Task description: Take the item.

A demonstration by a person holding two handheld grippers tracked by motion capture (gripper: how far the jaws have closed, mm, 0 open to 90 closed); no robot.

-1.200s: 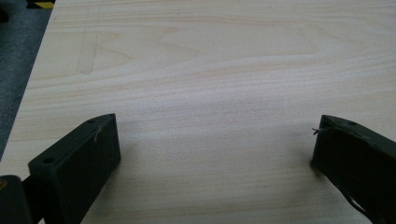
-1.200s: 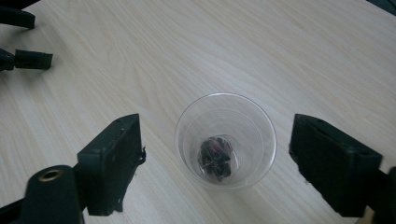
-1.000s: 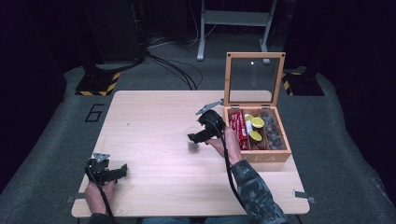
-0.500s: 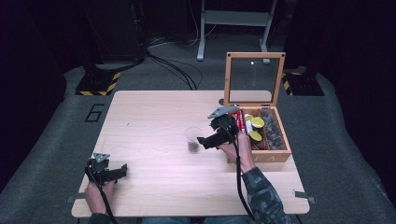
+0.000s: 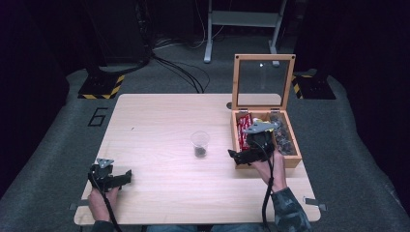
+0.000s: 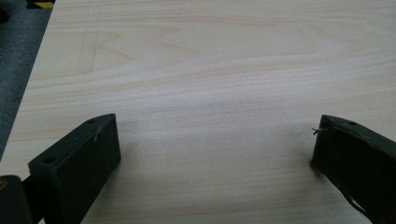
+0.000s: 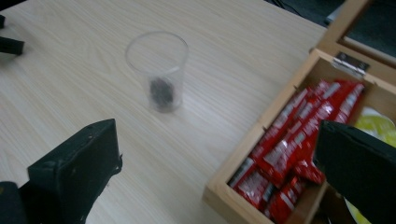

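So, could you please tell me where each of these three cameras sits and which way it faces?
High view: fixed above the person's side, facing forward and down on the table; both forearms, left gripper and right gripper show.
Left gripper view: on the left gripper, facing bare tabletop between open jaws.
Right gripper view: on the right gripper, facing the plastic cup and wooden box.
Shared: cup and box also show from above.

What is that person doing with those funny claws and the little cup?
A person sits at a wooden table with a claw in each hand. The right claw hangs open over the near edge of a wooden box holding red packets. A clear cup with something dark at the bottom stands in the middle of the table. The left claw rests open near the table's front corner, holding nothing.
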